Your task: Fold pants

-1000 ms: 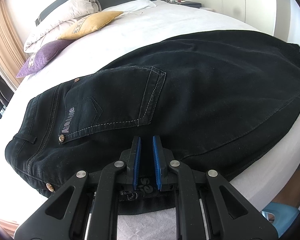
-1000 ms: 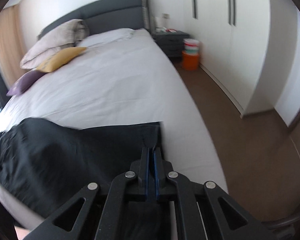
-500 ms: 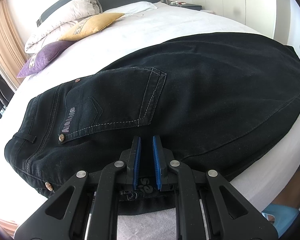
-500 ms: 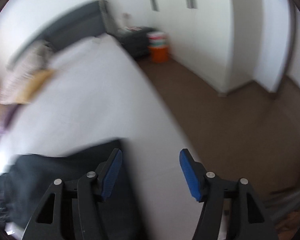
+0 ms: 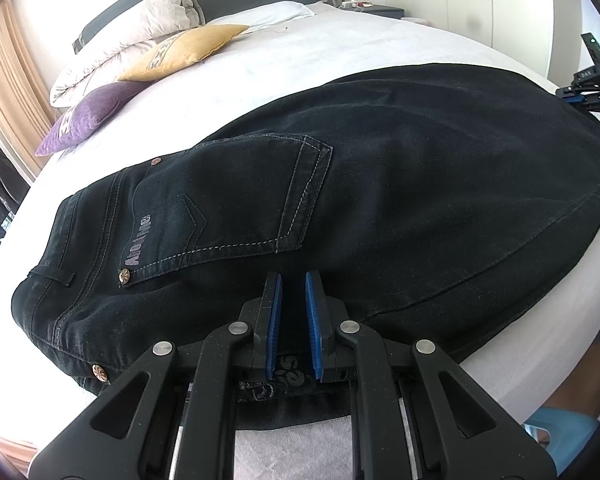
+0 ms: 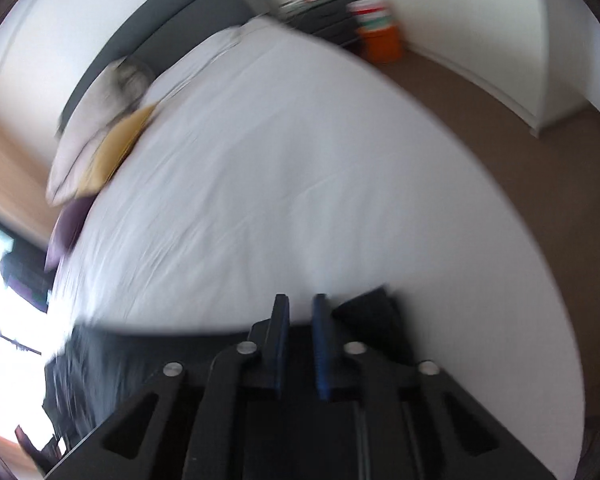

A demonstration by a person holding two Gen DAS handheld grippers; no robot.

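Left wrist: left claw [image 5: 294, 312] clamped pants [image 5: 379, 184] near edge on bed [image 5: 319, 56]. Right claw [image 6: 301, 332] had just closed at hem [image 6: 375, 312]; blur hid whether cloth was caught. Confirming that grip before lifting looked wise.

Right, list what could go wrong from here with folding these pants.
1. The right gripper has just closed its jaws at the leg end of the black pants. The blurred view does not show whether cloth is caught, so it may lift nothing or only one layer.
2. The left gripper pinches only the near edge by the waist; that small bite could slip.
3. The pants lie along the bed's near edge; a pull could drag them off.
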